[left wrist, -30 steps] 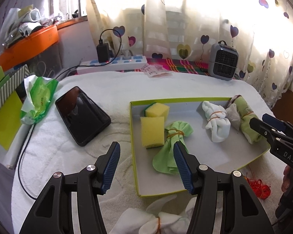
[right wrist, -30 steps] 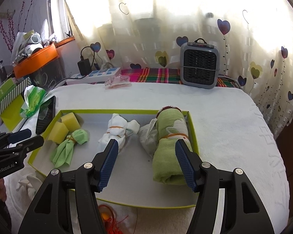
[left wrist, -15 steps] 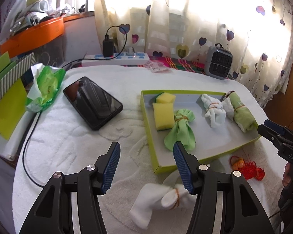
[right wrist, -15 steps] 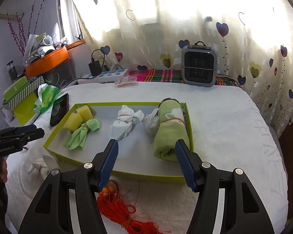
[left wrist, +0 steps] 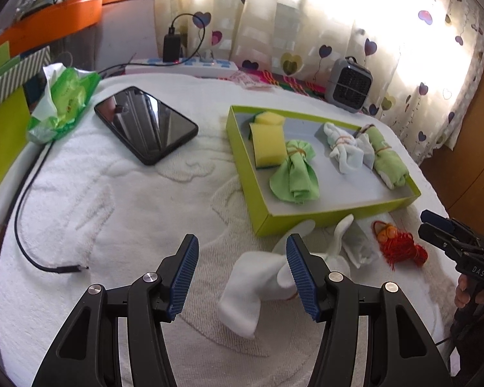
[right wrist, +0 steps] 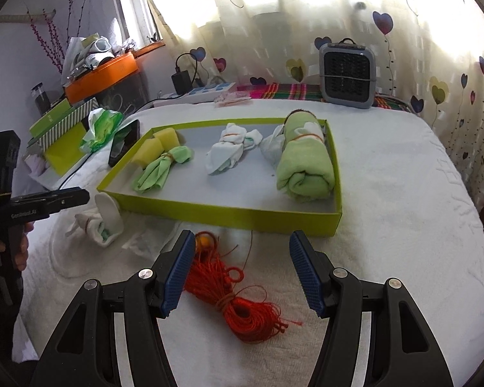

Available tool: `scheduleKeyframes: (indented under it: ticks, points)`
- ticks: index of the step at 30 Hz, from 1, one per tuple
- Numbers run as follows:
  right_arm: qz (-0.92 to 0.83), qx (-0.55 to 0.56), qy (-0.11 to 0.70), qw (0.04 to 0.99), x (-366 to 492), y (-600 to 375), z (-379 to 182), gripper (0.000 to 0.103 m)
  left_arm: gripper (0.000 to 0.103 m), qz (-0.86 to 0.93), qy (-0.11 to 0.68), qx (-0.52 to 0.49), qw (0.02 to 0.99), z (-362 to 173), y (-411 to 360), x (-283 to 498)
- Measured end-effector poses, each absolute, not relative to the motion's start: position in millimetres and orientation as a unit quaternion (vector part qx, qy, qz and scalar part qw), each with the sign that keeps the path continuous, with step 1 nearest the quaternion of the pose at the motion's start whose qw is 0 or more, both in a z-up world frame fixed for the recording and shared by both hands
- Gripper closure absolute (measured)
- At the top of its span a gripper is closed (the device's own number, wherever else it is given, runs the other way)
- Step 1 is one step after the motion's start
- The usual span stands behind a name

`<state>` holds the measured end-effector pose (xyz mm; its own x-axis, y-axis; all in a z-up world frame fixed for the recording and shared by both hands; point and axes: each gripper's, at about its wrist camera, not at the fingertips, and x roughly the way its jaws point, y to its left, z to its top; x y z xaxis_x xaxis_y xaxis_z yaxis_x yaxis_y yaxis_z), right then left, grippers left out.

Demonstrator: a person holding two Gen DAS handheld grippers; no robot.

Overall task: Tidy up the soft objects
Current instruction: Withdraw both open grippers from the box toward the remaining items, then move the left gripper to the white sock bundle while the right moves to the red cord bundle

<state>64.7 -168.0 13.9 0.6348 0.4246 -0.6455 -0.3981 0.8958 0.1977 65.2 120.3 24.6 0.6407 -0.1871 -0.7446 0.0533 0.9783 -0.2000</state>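
**Soft bundles left outside the tray**

The left tongs (left wrist: pixel 240 272) stand wide and empty above the white sock bundle (left wrist: pixel 258 290), light and limp (best pinched at its elastic-bound waist). The right tongs (right wrist: pixel 242 271), likewise wide, hover over the slippery red cord (right wrist: pixel 238 303) before the green tray (right wrist: pixel 229 214).

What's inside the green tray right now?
The green tray holds two yellow sponges, a tied green cloth, a white sock bundle, and a rolled green towel half covering a white cloth. Beneath them is hidden.
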Motion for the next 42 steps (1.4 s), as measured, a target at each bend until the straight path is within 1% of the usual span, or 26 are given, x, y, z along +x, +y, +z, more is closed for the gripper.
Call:
scheduleKeyframes:
  ticks: [15,25,32,34,35,36,37,42]
  points:
    - [0.278,-0.016,0.385,0.880,50,-155,0,0.041,0.047,-0.107,0.426,-0.093,0.893,21,109,42]
    - [0.244,-0.069,0.398,0.882,49,-149,-8,0.041,0.047,-0.111,0.429,-0.087,0.892,24,104,16]
    - [0.233,-0.073,0.399,0.884,47,-151,-9,0.042,0.047,-0.134,0.445,-0.078,0.882,20,93,-4]
    - [0.229,-0.074,0.399,0.885,46,-151,-9,0.048,0.047,-0.142,0.450,-0.073,0.879,17,88,-10]
    - [0.224,-0.075,0.399,0.886,46,-151,-9,0.057,0.047,-0.146,0.454,-0.071,0.876,16,86,-12]
    - [0.222,-0.076,0.399,0.887,46,-151,-9,0.062,0.047,-0.150,0.457,-0.068,0.874,15,83,-14]
    - [0.221,-0.074,0.399,0.887,46,-152,-9,0.063,0.047,-0.155,0.459,-0.065,0.872,14,80,-16]
    - [0.221,-0.072,0.397,0.888,42,-154,-8,0.075,0.047,-0.174,0.457,-0.042,0.871,17,67,-24]
